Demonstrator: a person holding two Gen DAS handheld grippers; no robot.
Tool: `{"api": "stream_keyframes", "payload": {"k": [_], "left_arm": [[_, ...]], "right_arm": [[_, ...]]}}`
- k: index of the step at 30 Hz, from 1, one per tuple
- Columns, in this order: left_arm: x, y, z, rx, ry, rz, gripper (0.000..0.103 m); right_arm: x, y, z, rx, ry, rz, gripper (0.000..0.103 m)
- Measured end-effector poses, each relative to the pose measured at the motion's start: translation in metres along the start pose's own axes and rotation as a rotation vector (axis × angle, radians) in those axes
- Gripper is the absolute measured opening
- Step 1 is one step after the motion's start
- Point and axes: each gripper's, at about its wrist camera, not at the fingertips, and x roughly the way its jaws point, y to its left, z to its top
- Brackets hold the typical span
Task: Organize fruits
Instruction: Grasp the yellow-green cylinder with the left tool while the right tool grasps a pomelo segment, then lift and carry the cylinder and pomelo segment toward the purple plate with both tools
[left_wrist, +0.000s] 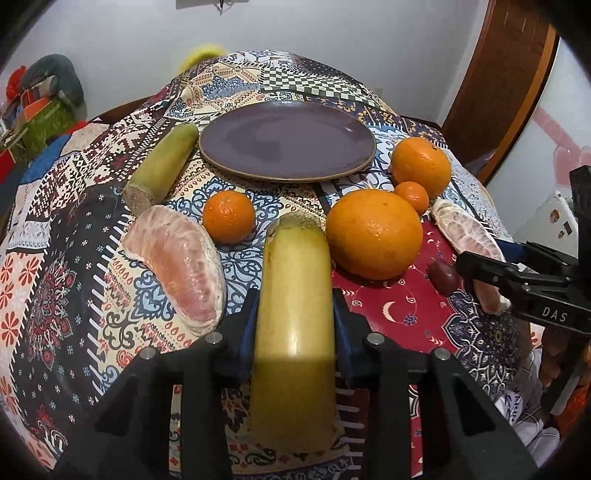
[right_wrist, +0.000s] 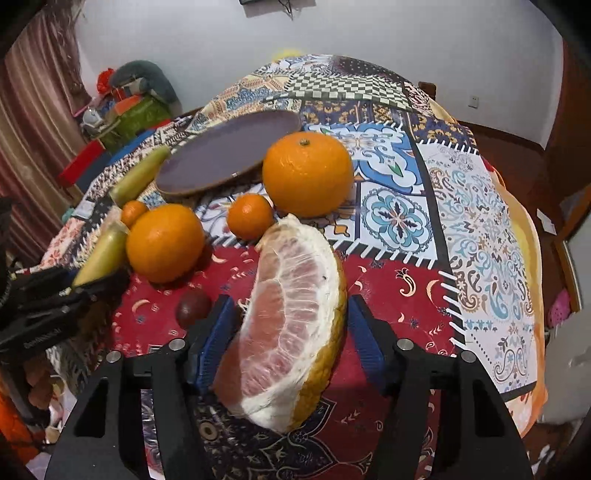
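Note:
My left gripper (left_wrist: 295, 306) is shut on a yellow-green sugarcane piece (left_wrist: 295, 295) that points toward the purple plate (left_wrist: 288, 142). My right gripper (right_wrist: 291, 317) is shut on a peeled pomelo wedge (right_wrist: 291, 314); the wedge also shows in the left wrist view (left_wrist: 469, 232). On the cloth lie a second pomelo wedge (left_wrist: 177, 258), a second sugarcane piece (left_wrist: 162, 166), two large oranges (left_wrist: 375, 234) (left_wrist: 421, 166), two small mandarins (left_wrist: 229, 216) (left_wrist: 412, 195) and a small dark fruit (left_wrist: 443, 275). The plate is empty.
A patterned patchwork cloth (right_wrist: 480, 221) covers the table. Clutter of boxes and bags (right_wrist: 125, 107) stands beyond the table's far left. A wooden door (left_wrist: 509, 74) is at the right. The table's right edge drops off near an orange blanket (right_wrist: 532, 258).

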Motion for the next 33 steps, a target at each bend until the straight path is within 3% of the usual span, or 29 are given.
{"api": "stream_keyframes", "payload": {"k": [7,11,22,33], "left_arm": [[0.006,-0.001,0.000,-0.005,-0.014,0.016,0.037],[0.005,-0.003,0.000,0.005,-0.011,0.028,0.037],[-0.004,-0.013,-0.003,0.036,-0.015,0.060,0.036],[-0.039,-0.014,0.011,0.037,-0.112,0.063,0.033]], "right_arm": [[0.006,0.005,-0.005,-0.037,-0.052,-0.051,0.059],[0.001,-0.001,-0.003,0.002,-0.069,-0.036,0.048],[-0.012,-0.003,-0.002,0.033,-0.108,-0.007,0.047],[-0.038,0.004,0.014,0.020,-0.198,0.010,0.047]]}}
